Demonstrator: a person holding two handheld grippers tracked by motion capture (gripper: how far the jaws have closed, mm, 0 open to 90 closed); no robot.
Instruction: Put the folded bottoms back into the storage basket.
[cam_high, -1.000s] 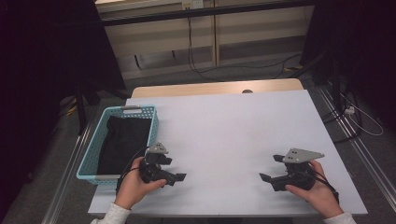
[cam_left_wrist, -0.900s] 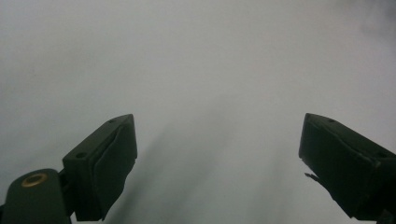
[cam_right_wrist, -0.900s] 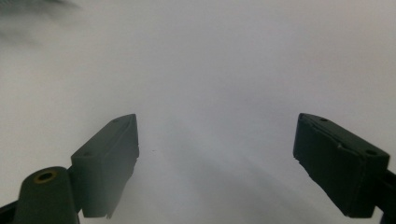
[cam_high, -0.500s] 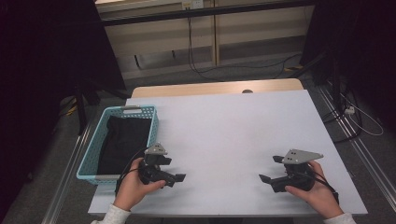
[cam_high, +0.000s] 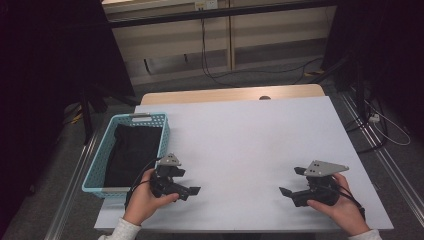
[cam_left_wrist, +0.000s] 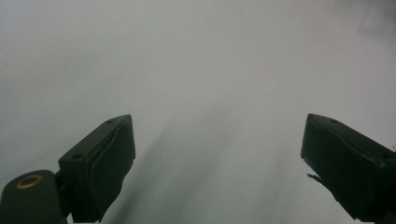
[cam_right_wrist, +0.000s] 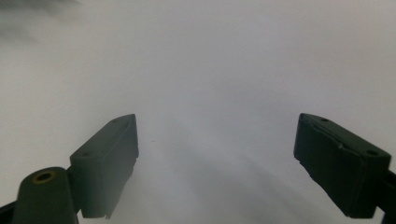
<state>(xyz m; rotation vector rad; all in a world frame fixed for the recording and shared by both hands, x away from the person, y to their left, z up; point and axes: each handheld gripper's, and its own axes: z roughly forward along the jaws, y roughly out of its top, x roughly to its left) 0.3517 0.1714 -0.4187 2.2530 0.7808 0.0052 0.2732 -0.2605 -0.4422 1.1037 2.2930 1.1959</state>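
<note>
left gripper (cam_high: 192, 184), right gripper (cam_high: 289, 184), both agape, nothing held

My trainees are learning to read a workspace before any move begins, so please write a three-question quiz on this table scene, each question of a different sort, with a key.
1. True or false: the left gripper is shut on the black cloth.
2. Multiple choice: where does the black cloth lie? A) on the bare white table; B) inside the light blue basket; C) between the right gripper's jaws.
3. Short answer: how do the jaws of the right gripper stand, and what is between them?

Key
1. False: its jaws stand open over bare table.
2. B.
3. Wide open, nothing between them.
</note>
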